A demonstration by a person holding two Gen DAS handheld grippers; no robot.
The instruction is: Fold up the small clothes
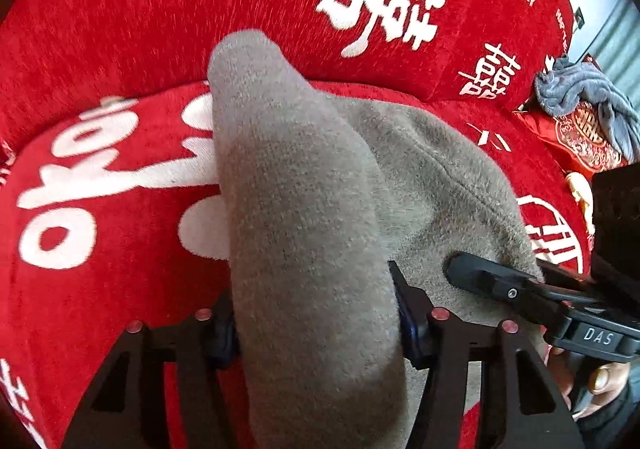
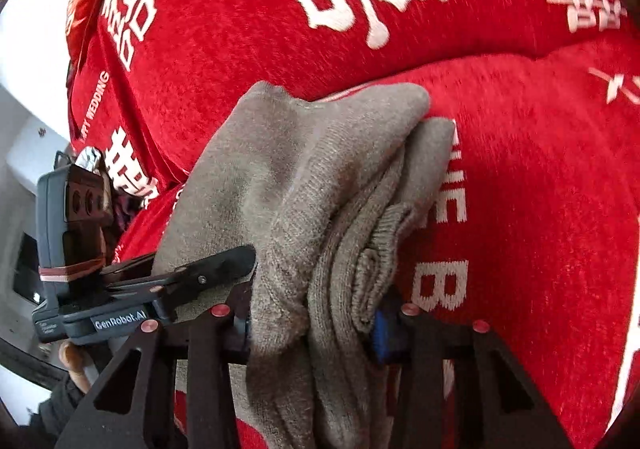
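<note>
Left gripper (image 1: 316, 333) pinching a grey sock (image 1: 296, 209) between its fingers (image 1: 412, 329), the sock rising forward from them over the red cover (image 1: 120, 29). Right gripper (image 2: 312, 325) clamped on the bunched sock (image 2: 320, 185), folds packed between its fingers (image 2: 382, 333) and the toe ends lying ahead of them. Other grey cloth (image 1: 584, 93) far off to the right of the left fingers.

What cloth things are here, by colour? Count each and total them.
Taupe sock bundle, clamped in left tool and right tool: 1
Blue-grey garment heap: 1
Red sofa cover: 1
Red gold-patterned cushion: 1
Total: 4
</note>
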